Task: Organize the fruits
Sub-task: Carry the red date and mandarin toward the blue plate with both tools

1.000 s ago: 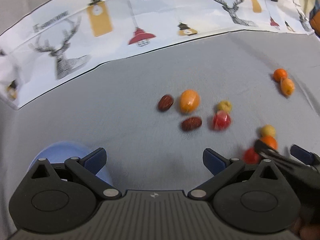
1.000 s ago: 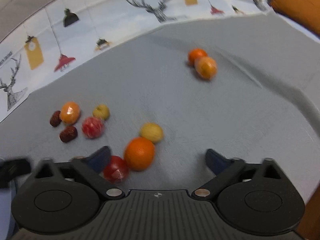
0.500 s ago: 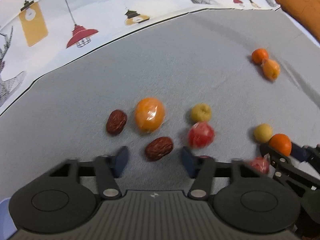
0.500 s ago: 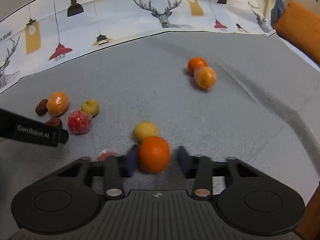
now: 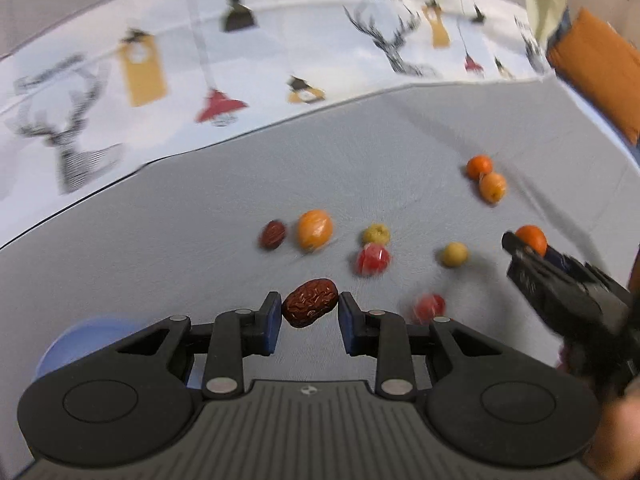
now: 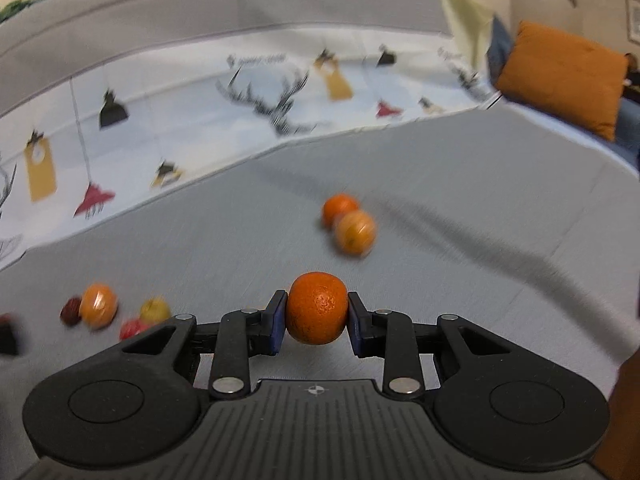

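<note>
My left gripper (image 5: 309, 309) is shut on a wrinkled red date (image 5: 310, 307) and holds it above the grey cloth. My right gripper (image 6: 317, 312) is shut on a small orange (image 6: 317, 308), lifted off the cloth; it also shows at the right of the left wrist view (image 5: 531, 239). On the cloth lie another date (image 5: 273, 234), a wrapped orange fruit (image 5: 314, 229), a yellow fruit (image 5: 376, 234), a red wrapped fruit (image 5: 372, 259), a second yellow fruit (image 5: 453, 254), a small red fruit (image 5: 429, 306) and two oranges (image 5: 486, 176) farther right.
A pale blue bowl (image 5: 76, 348) sits at the lower left behind my left gripper. A printed white cloth with deer and lamps (image 5: 240, 72) lies along the far side. An orange cushion (image 6: 560, 76) is at the far right.
Both grippers closed on their fruit and lifted: the left on the date, the right on the orange. Both views have pulled back and up from the cloth.
</note>
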### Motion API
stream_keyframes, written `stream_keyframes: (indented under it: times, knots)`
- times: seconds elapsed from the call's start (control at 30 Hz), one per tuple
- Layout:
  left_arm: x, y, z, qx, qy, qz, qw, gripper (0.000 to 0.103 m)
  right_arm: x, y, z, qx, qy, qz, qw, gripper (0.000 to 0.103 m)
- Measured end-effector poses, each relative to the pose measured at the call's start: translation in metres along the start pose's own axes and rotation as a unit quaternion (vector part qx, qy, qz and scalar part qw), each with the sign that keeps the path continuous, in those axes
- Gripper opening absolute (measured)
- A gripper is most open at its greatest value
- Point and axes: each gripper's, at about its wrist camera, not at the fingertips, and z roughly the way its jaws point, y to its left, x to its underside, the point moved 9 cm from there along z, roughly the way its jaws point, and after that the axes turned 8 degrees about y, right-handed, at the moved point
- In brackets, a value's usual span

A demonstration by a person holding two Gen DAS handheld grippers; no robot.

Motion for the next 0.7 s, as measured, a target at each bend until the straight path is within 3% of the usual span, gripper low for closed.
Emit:
stream_keyframes:
  times: [0.13, 0.37, 0.57, 0.7]
  knots:
    - [0.038, 0.021, -0.067, -0.026, -0.013, -0.020, 0.9994, 0.034, -0.011, -0.013, -0.044, -0.009, -0.005, 0.003, 1.000, 0.032]
    - [0.123, 0.064, -0.156, -0.082, -0.008, -0.068, 0.9943, 0.034, 0.005, 0.004, -0.177, -0.127, -0.003, -0.041, 0.991, 0.032]
    - [0.188, 0.085, -0.207, -0.083, -0.024, -0.115, 0.9896, 0.034, 0.049, 0.045, -0.267, -0.216, 0.011, -0.097, 0.972, 0.032]
    - [0.227, 0.091, -0.233, -0.089, -0.041, -0.133, 0.9863, 0.034, 0.078, 0.082, -0.310, -0.253, 0.006, -0.159, 0.954, 0.032]
